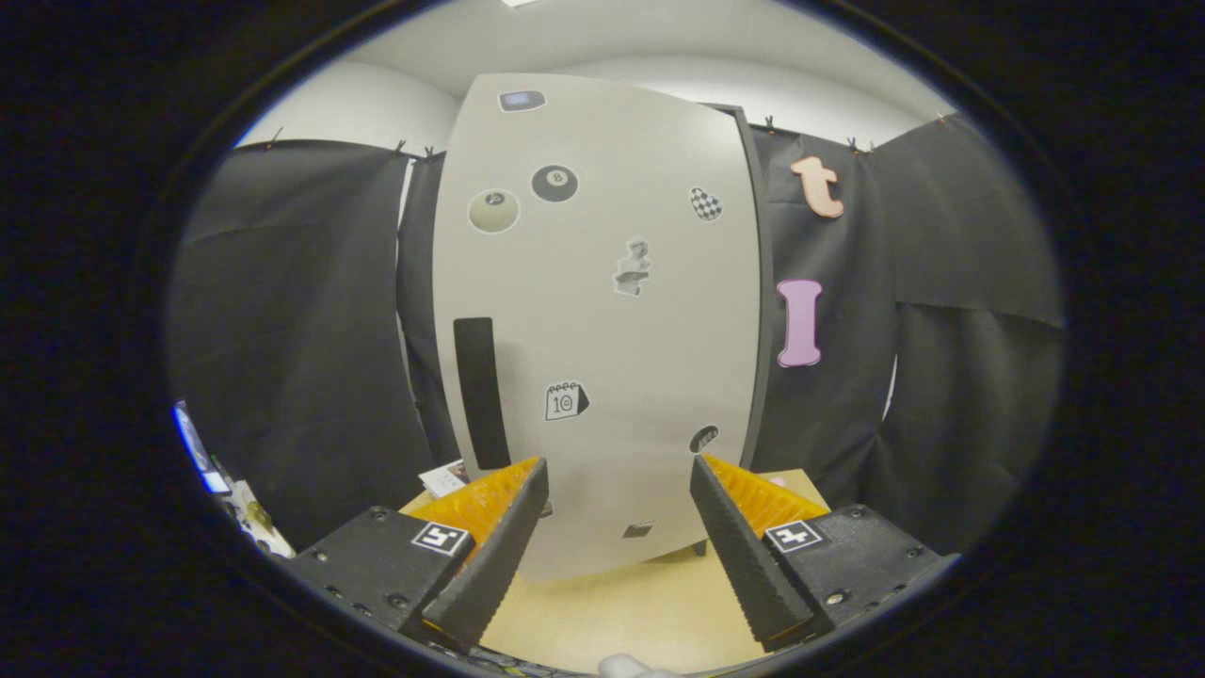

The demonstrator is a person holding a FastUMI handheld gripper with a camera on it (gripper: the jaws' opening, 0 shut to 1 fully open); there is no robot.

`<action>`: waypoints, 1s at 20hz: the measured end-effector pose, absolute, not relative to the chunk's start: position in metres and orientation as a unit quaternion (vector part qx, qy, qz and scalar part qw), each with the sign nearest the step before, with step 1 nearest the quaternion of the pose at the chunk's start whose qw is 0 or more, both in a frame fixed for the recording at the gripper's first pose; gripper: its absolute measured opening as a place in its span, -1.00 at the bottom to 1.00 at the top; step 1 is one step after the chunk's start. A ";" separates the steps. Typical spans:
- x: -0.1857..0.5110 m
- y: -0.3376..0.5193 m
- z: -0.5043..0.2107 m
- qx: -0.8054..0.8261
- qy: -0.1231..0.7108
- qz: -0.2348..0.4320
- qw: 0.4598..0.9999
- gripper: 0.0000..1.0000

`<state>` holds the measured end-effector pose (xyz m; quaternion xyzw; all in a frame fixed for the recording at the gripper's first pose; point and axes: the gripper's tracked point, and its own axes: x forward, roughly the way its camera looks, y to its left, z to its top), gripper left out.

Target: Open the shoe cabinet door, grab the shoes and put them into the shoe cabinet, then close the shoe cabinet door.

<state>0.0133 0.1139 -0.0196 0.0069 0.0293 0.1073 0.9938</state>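
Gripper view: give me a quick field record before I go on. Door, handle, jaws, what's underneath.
cabinet door: closed as far as the view shows, pale front with stickers, facing the gripper
handle: dark upright strip near the door's left edge, ahead of the left jaw
gripper: jaws open, nothing between them, short of the door
table: light wood, under the jaws
shoes: cannot tell

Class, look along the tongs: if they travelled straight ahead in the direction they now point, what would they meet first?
Most likely the shoe cabinet door, standing closed just ahead. The tongs are open and hold nothing, with the door's lower part showing between them. Depth is hard to judge.
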 end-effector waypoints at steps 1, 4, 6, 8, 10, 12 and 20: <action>0.004 0.105 -0.017 0.008 0.026 0.102 0.994 0.99; -0.022 0.085 -0.006 0.009 0.012 0.080 0.997 0.99; -0.039 0.072 -0.003 0.013 0.005 0.068 0.998 0.99; -0.059 0.059 0.000 0.016 -0.002 0.056 0.998 0.99; -0.074 0.049 -0.001 0.017 -0.006 0.045 0.999 0.99; -0.089 0.042 -0.003 0.015 -0.007 0.035 0.999 0.98; -0.117 0.038 -0.019 0.015 -0.009 0.028 0.999 0.99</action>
